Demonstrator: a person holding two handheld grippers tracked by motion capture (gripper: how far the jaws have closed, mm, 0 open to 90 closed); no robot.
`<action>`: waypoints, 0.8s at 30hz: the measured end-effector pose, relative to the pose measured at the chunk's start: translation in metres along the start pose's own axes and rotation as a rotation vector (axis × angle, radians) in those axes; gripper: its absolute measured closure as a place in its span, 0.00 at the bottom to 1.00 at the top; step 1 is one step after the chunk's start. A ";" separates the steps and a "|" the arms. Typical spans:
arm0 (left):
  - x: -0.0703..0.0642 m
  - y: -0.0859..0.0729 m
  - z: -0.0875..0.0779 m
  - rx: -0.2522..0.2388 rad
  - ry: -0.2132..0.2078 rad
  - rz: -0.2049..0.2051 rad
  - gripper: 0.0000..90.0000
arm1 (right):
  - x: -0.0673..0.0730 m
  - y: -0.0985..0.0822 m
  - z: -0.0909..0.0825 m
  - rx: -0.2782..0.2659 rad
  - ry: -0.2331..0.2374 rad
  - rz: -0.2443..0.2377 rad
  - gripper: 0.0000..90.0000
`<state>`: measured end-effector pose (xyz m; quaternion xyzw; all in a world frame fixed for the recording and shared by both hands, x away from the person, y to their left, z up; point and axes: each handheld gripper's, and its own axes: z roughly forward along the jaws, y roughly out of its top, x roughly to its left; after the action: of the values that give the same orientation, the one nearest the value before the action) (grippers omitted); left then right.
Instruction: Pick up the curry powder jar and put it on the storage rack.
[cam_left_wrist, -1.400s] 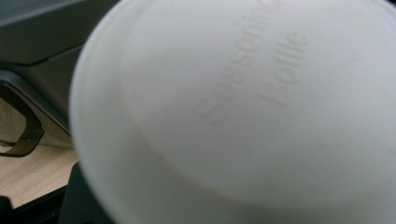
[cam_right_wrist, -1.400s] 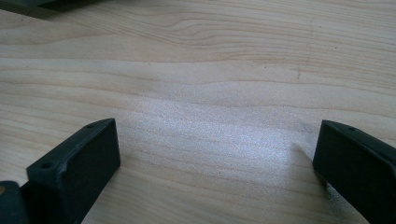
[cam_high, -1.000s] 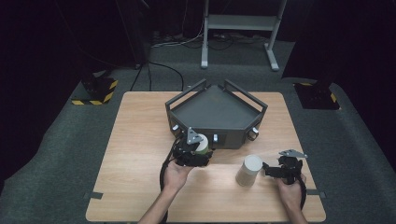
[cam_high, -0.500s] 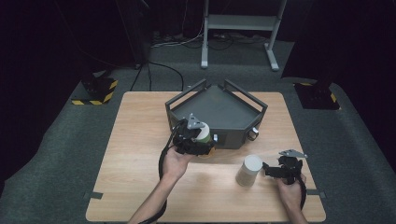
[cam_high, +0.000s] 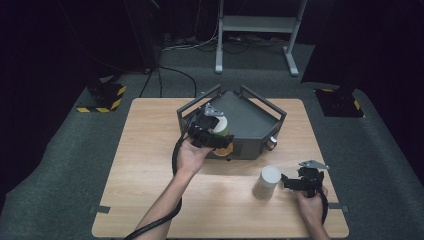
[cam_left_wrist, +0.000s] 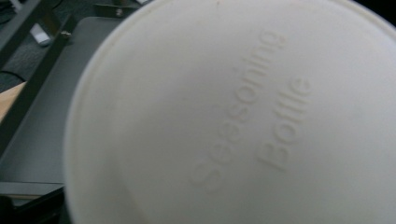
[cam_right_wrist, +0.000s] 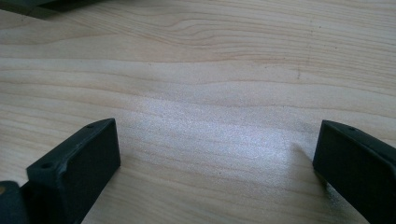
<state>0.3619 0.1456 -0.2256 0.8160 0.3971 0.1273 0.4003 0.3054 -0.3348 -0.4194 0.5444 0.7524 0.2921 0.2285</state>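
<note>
Right hand-held gripper (cam_right_wrist: 217, 172): two black jaws rising from the lower edge, standing wide apart with nothing between them.
Left-side jaw: blocky black tip at lower left, small round hole near each upper corner, matte face.
Right-side jaw: black tip at lower right, cut off by the frame edge, small hole on its top face.
Worktop (cam_right_wrist: 210, 84): pale wood, wavy grain running across, bare between the jaws; a soft sheen at the middle.
Dark object (cam_right_wrist: 42, 7): a grey-black strip along the upper left corner, resting on the worktop; identity cannot be told.
</note>
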 end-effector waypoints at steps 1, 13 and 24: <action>0.002 0.002 0.000 -0.001 0.003 -0.005 0.37 | 0.000 0.000 0.000 0.000 0.000 0.000 0.00; 0.009 0.034 0.011 0.015 0.089 -0.027 0.37 | 0.000 0.000 0.000 0.000 0.001 0.000 0.00; 0.013 0.055 0.037 0.039 0.145 -0.047 0.37 | 0.000 0.000 0.000 0.000 -0.001 0.002 0.00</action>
<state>0.4201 0.1149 -0.2100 0.8028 0.4464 0.1689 0.3575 0.3056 -0.3345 -0.4194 0.5451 0.7518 0.2923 0.2285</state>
